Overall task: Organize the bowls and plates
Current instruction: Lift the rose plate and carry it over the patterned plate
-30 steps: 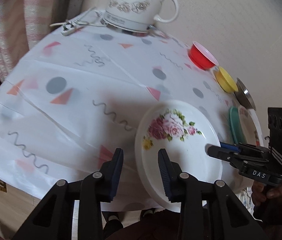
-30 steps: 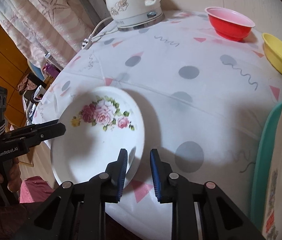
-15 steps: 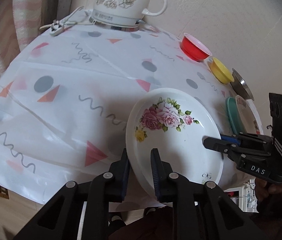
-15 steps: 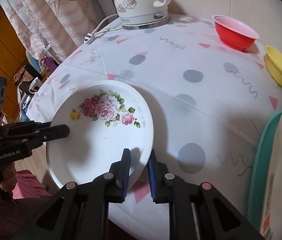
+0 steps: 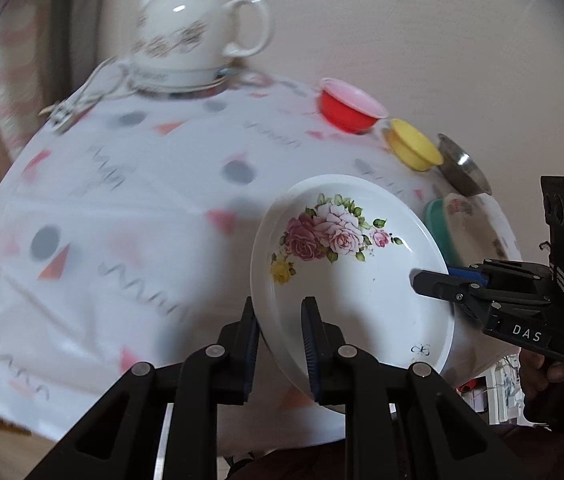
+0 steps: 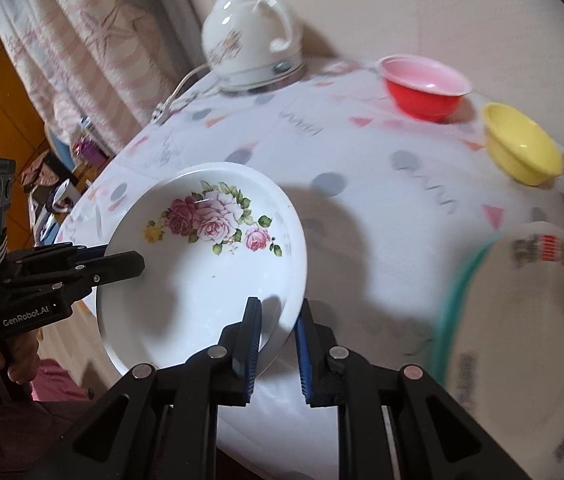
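A white plate with pink roses (image 5: 346, 256) is held off the table by both grippers. My left gripper (image 5: 280, 320) is shut on its near-left rim. My right gripper (image 6: 278, 322) is shut on the opposite rim; it shows in the left wrist view (image 5: 442, 284) at the plate's right edge. The plate (image 6: 210, 248) is tilted above the tablecloth. A red bowl (image 6: 422, 88), a yellow bowl (image 6: 522, 152) and a metal bowl (image 5: 462, 172) stand along the far right. A patterned plate (image 6: 530, 320) lies on a teal plate (image 6: 448, 300) at the right.
A white kettle (image 6: 250, 44) with a cord stands at the back of the table (image 6: 362, 152), which has a patterned white cloth. A wall is behind it. Curtains and furniture (image 6: 62, 80) are to the left of the table.
Both grippers closed on the rose plate's rims and lifted it off the table. The plate has moved up and toward the stacked plates on the right.
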Action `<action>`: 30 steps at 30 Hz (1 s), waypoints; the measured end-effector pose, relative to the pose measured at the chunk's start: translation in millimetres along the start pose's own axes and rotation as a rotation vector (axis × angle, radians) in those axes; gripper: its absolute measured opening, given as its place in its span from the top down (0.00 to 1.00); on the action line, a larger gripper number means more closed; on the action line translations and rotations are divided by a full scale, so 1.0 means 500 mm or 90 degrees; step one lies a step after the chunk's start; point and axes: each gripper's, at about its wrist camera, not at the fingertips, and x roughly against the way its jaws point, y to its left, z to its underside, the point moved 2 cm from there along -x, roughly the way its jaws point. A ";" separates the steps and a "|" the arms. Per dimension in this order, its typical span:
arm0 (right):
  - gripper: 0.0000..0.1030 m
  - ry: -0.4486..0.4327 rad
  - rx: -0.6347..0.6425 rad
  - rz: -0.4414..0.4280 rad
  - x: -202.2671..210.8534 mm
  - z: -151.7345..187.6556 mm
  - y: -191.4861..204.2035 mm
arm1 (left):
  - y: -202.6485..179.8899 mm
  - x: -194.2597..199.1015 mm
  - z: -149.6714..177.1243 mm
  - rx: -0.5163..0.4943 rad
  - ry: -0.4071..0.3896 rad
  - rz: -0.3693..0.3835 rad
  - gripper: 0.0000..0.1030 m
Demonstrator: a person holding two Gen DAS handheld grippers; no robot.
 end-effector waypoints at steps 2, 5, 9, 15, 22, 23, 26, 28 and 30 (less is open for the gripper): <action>0.84 -0.013 -0.013 0.011 0.024 0.002 -0.025 | -0.027 -0.004 -0.017 -0.021 -0.004 0.008 0.80; 0.84 -0.031 -0.037 0.031 0.055 0.008 -0.062 | -0.077 -0.021 -0.045 -0.052 -0.007 0.024 0.80; 0.84 -0.044 -0.074 0.054 0.090 0.029 -0.114 | -0.140 -0.045 -0.067 -0.087 -0.004 0.045 0.80; 0.84 -0.056 -0.114 0.077 0.133 0.062 -0.178 | -0.221 -0.074 -0.086 -0.127 0.005 0.069 0.80; 0.84 -0.061 -0.135 0.093 0.159 0.079 -0.219 | -0.278 -0.099 -0.094 -0.145 0.011 0.077 0.80; 0.84 -0.061 -0.136 0.095 0.162 0.081 -0.226 | -0.283 -0.101 -0.094 -0.146 0.012 0.078 0.80; 0.84 -0.060 -0.144 0.101 0.173 0.091 -0.245 | -0.304 -0.115 -0.095 -0.155 0.019 0.083 0.80; 0.84 -0.058 -0.148 0.106 0.177 0.097 -0.257 | -0.318 -0.126 -0.095 -0.161 0.025 0.087 0.80; 0.84 -0.055 -0.153 0.111 0.183 0.104 -0.268 | -0.330 -0.135 -0.095 -0.166 0.029 0.090 0.80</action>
